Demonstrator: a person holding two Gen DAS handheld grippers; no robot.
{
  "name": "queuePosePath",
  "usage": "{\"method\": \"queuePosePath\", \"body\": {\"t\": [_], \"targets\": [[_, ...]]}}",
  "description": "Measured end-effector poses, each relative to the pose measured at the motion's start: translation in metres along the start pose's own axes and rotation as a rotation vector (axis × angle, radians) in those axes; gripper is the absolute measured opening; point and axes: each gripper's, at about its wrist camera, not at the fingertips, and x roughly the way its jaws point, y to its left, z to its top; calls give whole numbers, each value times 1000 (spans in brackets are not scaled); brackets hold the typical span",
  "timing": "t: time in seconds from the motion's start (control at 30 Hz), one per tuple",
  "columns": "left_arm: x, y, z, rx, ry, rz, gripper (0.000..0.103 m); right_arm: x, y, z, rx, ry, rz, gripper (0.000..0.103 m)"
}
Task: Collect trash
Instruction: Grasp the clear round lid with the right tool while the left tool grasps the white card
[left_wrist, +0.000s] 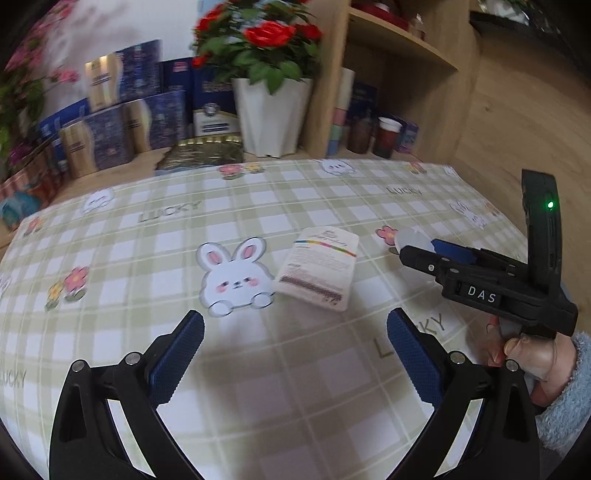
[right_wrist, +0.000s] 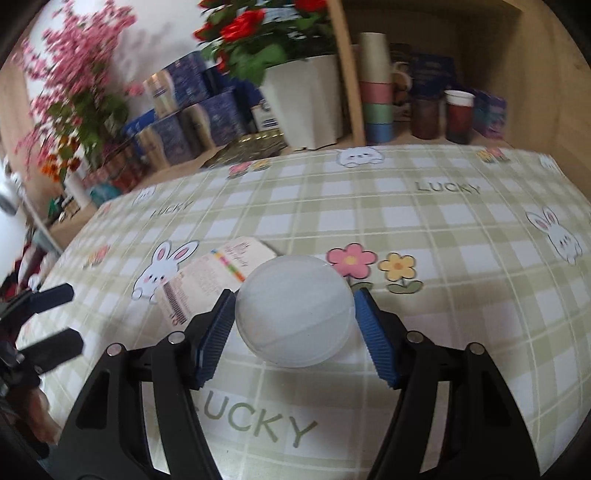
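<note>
The right gripper grasps a translucent white round lid, one blue pad against each side of it, lifted just above the checked tablecloth. Just beyond and to the left of the lid lies a white printed packet flat on the cloth, beside a printed rabbit. The left gripper hangs released over the near part of the table, nothing between its fingers, with the packet a little ahead of it. A white flowerpot with red flowers stands at the table's far edge.
</note>
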Motion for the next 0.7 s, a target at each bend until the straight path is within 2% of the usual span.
{"method": "queuePosePath", "body": {"t": [0.17,0.23,0.33,0.47,0.6,0.7], "targets": [[50,-21,26,128,87,-43,97,-3,-10,0,44,-23,-5,67],[64,-23,35,156,96,-59,97,-2,-18,-1,86,-24,-2,67],[88,-22,47,162,137,-80,97,-2,-28,-2,139,-22,-7,67],[117,-19,56,157,194,-59,97,-2,-27,-2,142,-22,-10,67],[132,-19,58,142,236,-60,86,1,-21,-2,108,-11,-10,67],[135,-24,55,178,231,-20,85,2,-20,-1,100,-7,-9,67]]}}
